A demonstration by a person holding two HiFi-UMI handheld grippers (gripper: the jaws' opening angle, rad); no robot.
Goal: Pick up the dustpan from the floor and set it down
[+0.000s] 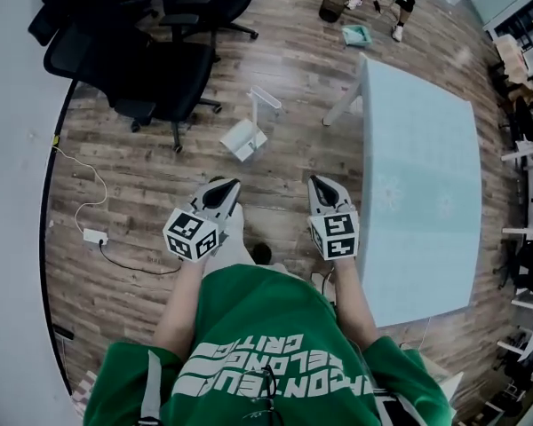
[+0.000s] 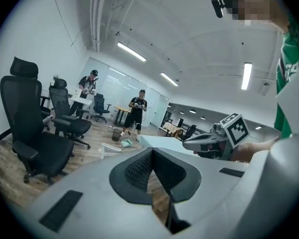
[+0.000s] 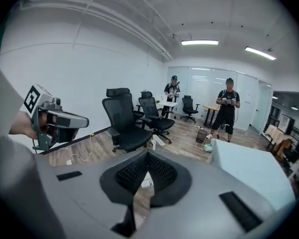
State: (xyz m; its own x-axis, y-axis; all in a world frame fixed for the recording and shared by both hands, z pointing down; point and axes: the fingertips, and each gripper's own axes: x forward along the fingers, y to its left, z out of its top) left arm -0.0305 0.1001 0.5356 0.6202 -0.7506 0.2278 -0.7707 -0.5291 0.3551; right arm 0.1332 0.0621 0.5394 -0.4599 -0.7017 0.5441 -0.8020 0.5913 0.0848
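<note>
Looking steeply down in the head view, a person in a green shirt holds the left gripper and right gripper side by side in front of the body, the right one just beside the long edge of a pale blue table. The white dustpan stands untouched on the wood floor left of the table, handle upright. The grippers look raised and idle because the pickup has not begun. Black office chairs sit farther left of the table, the nearest one's base close to the dustpan and likely the only crowding. A power strip with its cable lies far left of the table. A bin and a teal item sit beyond the table's far end. In the left gripper view, the jaws are pressed together with nothing between them. The dustpan appears low on the floor left of the table's corner, with two people standing well beyond. In the right gripper view, the jaws are likewise closed and empty, the table to their right, bare floor ahead.
</note>
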